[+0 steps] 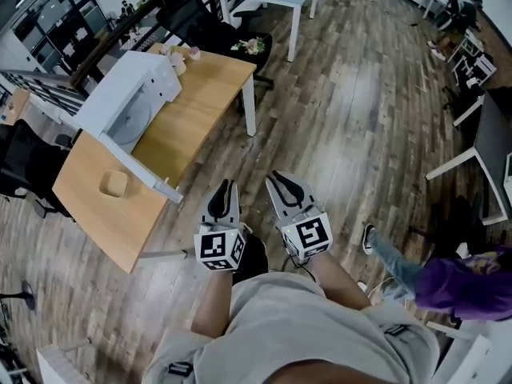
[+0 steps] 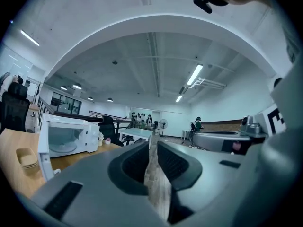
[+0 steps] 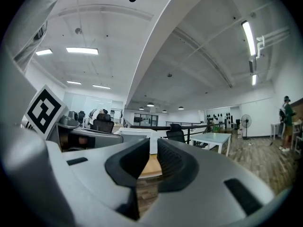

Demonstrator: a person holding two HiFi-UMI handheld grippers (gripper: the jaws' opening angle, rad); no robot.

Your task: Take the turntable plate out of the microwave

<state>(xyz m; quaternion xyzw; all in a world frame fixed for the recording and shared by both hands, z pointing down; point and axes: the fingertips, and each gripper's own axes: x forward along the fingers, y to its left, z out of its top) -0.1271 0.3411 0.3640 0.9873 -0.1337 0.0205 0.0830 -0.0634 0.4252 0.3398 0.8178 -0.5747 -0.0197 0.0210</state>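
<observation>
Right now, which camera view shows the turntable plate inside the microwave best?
Left gripper view: it looks into the open microwave at the turntable plate. Head view shows it at an angle; right gripper view hides it.

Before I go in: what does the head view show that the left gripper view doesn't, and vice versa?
Head view only: a person in purple, low right. Left gripper view only: the left gripper seen close, jaws slightly apart, nothing between them, and a standing fan. Both: the open microwave on the wooden table, the turntable plate inside it, a beige dish near its door.
</observation>
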